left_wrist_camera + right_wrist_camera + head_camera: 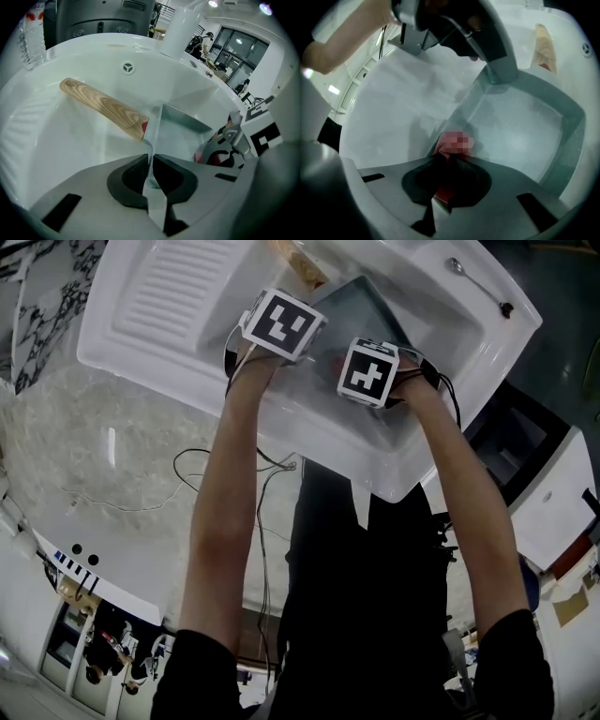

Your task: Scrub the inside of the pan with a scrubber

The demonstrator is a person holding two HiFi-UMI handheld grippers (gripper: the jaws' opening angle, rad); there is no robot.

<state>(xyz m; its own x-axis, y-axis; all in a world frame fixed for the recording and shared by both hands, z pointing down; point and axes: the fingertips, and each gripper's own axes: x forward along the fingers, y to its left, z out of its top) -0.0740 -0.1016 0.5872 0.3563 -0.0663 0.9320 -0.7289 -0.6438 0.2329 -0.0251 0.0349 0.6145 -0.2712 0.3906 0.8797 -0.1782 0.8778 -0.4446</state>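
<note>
A square grey pan (354, 298) with a wooden handle (298, 263) sits in the white sink (441, 418). My left gripper (151, 171) is shut on the pan's thin rim wall (154, 136), with the wooden handle (103, 107) stretching away to the left. My right gripper (450, 176) is shut on a red scrubber (446, 187), which presses against the pan's inside (525, 131) at its near wall. In the right gripper view, the left gripper (487, 56) clamps the far rim. The head view shows both marker cubes over the pan, left (281, 322) and right (373, 371).
The sink has a ribbed drainboard (178, 292) to the left of the basin. A spoon (476, 282) lies on the sink's far right rim. A water bottle (30, 33) stands behind the sink. Cables (234, 474) hang below the counter edge.
</note>
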